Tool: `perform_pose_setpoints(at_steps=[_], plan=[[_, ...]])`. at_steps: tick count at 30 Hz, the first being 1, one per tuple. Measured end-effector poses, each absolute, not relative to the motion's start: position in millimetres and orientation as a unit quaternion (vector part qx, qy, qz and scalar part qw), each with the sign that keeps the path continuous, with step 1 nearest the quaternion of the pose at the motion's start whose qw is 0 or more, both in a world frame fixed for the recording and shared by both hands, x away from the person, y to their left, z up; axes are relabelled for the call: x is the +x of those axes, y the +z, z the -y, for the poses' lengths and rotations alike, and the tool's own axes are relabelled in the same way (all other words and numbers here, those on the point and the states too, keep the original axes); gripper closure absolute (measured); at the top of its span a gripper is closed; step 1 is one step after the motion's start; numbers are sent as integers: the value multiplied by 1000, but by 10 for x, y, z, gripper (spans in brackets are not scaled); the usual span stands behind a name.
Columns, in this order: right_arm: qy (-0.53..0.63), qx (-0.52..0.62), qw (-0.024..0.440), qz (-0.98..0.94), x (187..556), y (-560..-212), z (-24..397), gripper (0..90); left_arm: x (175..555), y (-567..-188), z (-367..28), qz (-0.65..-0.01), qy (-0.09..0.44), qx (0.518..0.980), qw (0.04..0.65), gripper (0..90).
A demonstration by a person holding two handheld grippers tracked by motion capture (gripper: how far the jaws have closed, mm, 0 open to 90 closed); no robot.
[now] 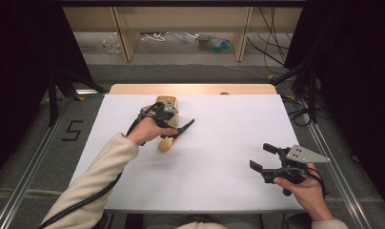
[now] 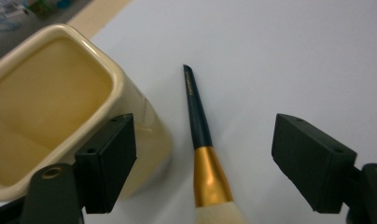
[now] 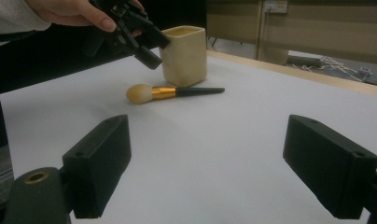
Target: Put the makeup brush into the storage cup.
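A makeup brush point(image 1: 177, 133) with a dark handle, gold ferrule and cream bristles lies flat on the white table point(image 1: 224, 119), just in front of a cream square cup point(image 1: 175, 101). My left gripper point(image 1: 167, 125) hovers over the brush with its jaws apart. In the left gripper view the brush point(image 2: 203, 144) lies below, between the jaws of the left gripper point(image 2: 205, 144), untouched, and the cup point(image 2: 51, 98) stands to the left. My right gripper point(image 1: 263, 157) rests open near the front right, with nothing between the jaws. The right gripper view shows that gripper point(image 3: 207, 158), the brush point(image 3: 170, 92), the cup point(image 3: 184, 56) and the left gripper point(image 3: 147, 44).
The cup stands near the table's far edge, where a wooden strip point(image 1: 195, 88) shows. Shelving and cables point(image 1: 190, 40) lie on the floor beyond. A wide stretch of white tabletop point(image 1: 228, 143) separates the two grippers.
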State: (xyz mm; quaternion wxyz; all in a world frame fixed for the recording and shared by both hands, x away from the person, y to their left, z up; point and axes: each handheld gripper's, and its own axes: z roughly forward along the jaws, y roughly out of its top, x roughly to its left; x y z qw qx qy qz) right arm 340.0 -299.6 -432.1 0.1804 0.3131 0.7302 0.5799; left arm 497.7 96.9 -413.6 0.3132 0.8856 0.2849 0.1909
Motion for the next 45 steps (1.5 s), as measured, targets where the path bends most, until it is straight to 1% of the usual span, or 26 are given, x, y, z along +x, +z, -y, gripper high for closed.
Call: perform_pose_setpoints(at_steps=[2,4,5,7,10,11,12,13,14,15,19,20,23,24,31,36,39,45], plan=[[571,314,183,-736,3387,-4309,2996,162,4999,-4137,-942,-278,178,895,301,236],[575,307,187,-735,3391,-4313,2982,162,5011,-4147,-927,-281,172,897,295,274],[574,298,199,-736,3400,-4315,2974,162,5029,-4161,-912,-283,168,900,284,274],[563,306,184,-745,3378,-4313,2967,162,5040,-4176,-886,-286,168,903,274,286],[568,309,192,-738,3395,-4316,2993,163,5060,-4207,-829,-300,144,909,249,292],[556,312,188,-747,3386,-4302,3014,164,5060,-4207,-829,-300,144,909,249,295],[555,312,188,-748,3388,-4304,3013,164,5077,-4235,-808,-304,133,915,227,294],[555,312,188,-748,3388,-4304,3013,164,5077,-4235,-808,-304,133,915,227,296],[571,307,187,-738,3400,-4324,2984,165,5088,-4271,-785,-318,123,917,207,302],[571,312,178,-738,3389,-4325,2975,165,5103,-4284,-780,-318,121,919,198,306],[566,314,177,-741,3391,-4324,2985,166,5126,-4327,-744,-333,103,920,177,325],[567,307,191,-740,3408,-4327,2993,167,5153,-4345,-725,-335,94,923,166,332],[567,309,188,-740,3405,-4327,2993,167,5176,-4356,-692,-344,87,922,156,350],[566,315,180,-741,3395,-4323,2991,167,5180,-4367,-679,-350,84,920,155,351],[568,315,174,-740,3399,-4330,2992,167,5242,-4414,-638,-354,71,925,119,367],[568,316,173,-740,3398,-4330,2992,168,5280,-4453,-641,-363,70,922,119,384],[570,318,171,-738,3401,-4336,2988,169,5320,-4465,-662,-362,65,924,104,404],[571,317,171,-738,3404,-4339,2984,171,5354,-4515,-679,-371,62,921,101,437]])
